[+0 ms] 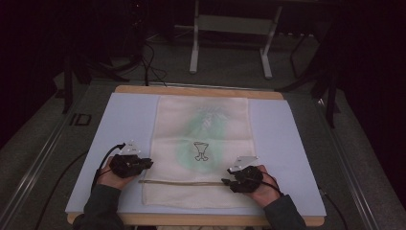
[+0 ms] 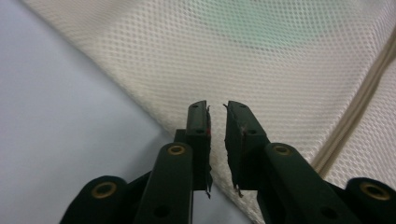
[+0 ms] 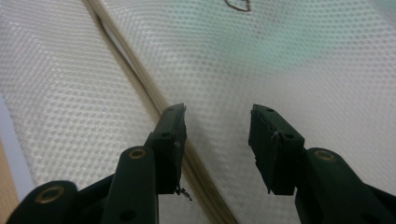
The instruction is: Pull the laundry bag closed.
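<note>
Mesh laundry bag [image 1: 201, 139] flat mid-bench, on pale mat [image 1: 124, 120]; zipper [image 1: 182, 182] crosses its near end. Left tool [image 1: 146, 164] nearly together at bag's left edge, empty. Right tool [image 1: 225, 181] apart over zipper's right end.

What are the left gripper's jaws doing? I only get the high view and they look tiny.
Observer: In the left gripper view, the left gripper has its jaws almost together, with a thin gap and nothing in it.
Operator: Is it over the bag?
Observer: Its tips hang right at the edge of the mesh bag, where the bag meets the blue mat.
Operator: And the right one?
Observer: The right gripper is wide open just above the mesh, with one jaw beside the tan strip.
</note>
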